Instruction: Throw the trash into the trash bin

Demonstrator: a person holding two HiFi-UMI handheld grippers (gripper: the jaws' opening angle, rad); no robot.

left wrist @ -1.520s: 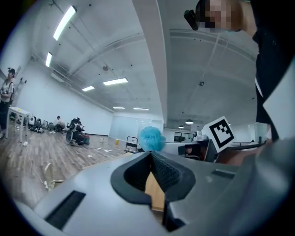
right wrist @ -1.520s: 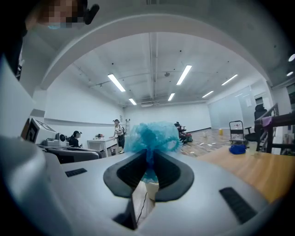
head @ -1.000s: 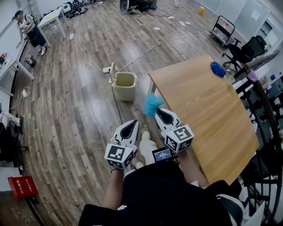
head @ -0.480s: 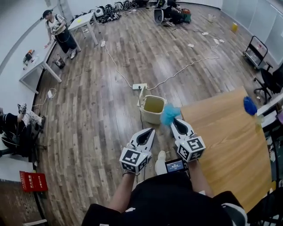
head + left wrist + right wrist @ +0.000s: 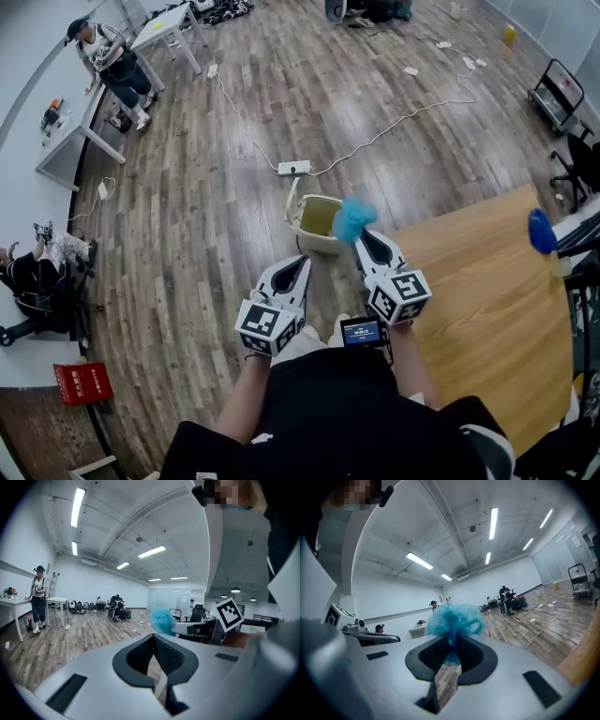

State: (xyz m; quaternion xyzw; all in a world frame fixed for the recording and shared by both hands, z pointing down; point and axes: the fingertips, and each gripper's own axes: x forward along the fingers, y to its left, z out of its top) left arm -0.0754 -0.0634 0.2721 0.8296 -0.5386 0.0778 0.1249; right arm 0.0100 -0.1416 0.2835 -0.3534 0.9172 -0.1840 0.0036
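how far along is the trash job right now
Done: one blue wad is picked up, pinched in the right gripper. In hand: it is held up close to the bin, not yet dropped. Left: let it go into the bin, then probably fetch the second blue wad at the table edge. The left gripper is empty.

Wood-plank floor (image 5: 206, 216) left of the wooden table (image 5: 487, 281), power strip (image 5: 293, 168) beyond it, white desk (image 5: 169, 26) farther off, ceiling strip lights (image 5: 151, 551) overhead
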